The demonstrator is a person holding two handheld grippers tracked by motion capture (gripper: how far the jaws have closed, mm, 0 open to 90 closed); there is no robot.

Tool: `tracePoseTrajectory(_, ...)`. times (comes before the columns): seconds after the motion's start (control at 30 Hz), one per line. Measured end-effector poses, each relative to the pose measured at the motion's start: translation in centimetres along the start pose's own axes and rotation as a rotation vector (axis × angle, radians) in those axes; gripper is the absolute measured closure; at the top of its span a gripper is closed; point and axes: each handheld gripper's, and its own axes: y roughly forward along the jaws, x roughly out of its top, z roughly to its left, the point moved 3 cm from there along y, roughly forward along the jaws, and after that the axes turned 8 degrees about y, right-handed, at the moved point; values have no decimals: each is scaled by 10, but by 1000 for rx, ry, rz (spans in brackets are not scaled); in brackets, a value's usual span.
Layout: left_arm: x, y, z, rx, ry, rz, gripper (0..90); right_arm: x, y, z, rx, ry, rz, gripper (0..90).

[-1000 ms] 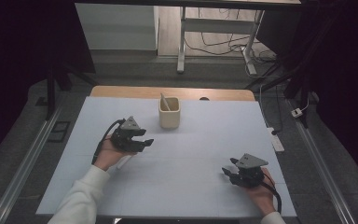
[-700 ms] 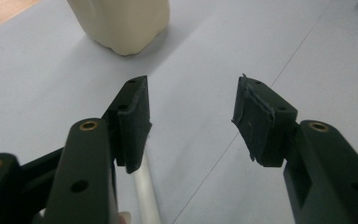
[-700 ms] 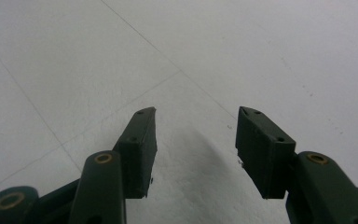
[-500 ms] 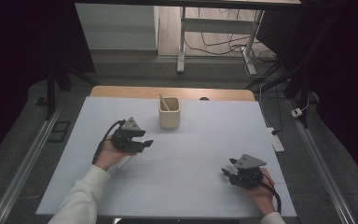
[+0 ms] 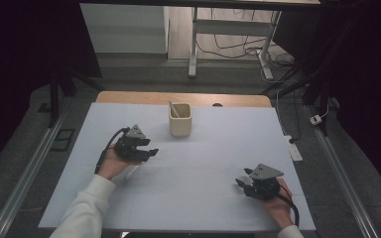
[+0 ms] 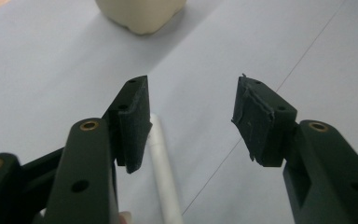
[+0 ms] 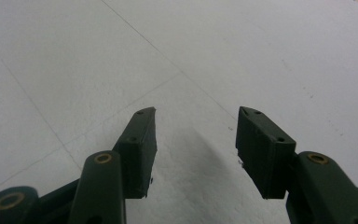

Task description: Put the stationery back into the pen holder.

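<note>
Two grippers are held over a pale blue table (image 5: 203,198), jaws parted and nothing clasped. The left gripper (image 6: 191,119) is poised above a white stick (image 6: 164,172), seen just beside its left pad, with a cream cup (image 5: 180,119) beyond. The right gripper (image 7: 196,149) is kept well apart, over bare surface.
</note>
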Motion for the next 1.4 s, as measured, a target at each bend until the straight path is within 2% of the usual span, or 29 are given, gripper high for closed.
tracePoseTrajectory(0.27, -8, -1, 5, 20, -11, 46, 454, 0, 0, 0, -1, 2, -4, 474)
tracePoseTrajectory(0.7, -25, 2, 13, 1, -63, 165, 446, 0, 0, 0, -1, 2, -4, 473)
tracePoseTrajectory(0.87, -29, 12, 14, -6, -80, 238, 437, 0, 0, 0, 0, 2, -1, 474)
tracePoseTrajectory(1.03, -29, 24, 15, -8, -102, 288, 425, 0, 0, 0, -1, 2, -2, 474)
tracePoseTrajectory(1.23, -30, 34, 18, -7, -130, 313, 405, 0, 0, 0, -1, 3, -1, 474)
tracePoseTrajectory(1.4, -29, 35, 18, 9, -131, 313, 443, 0, 1, 0, 0, 3, -1, 473)
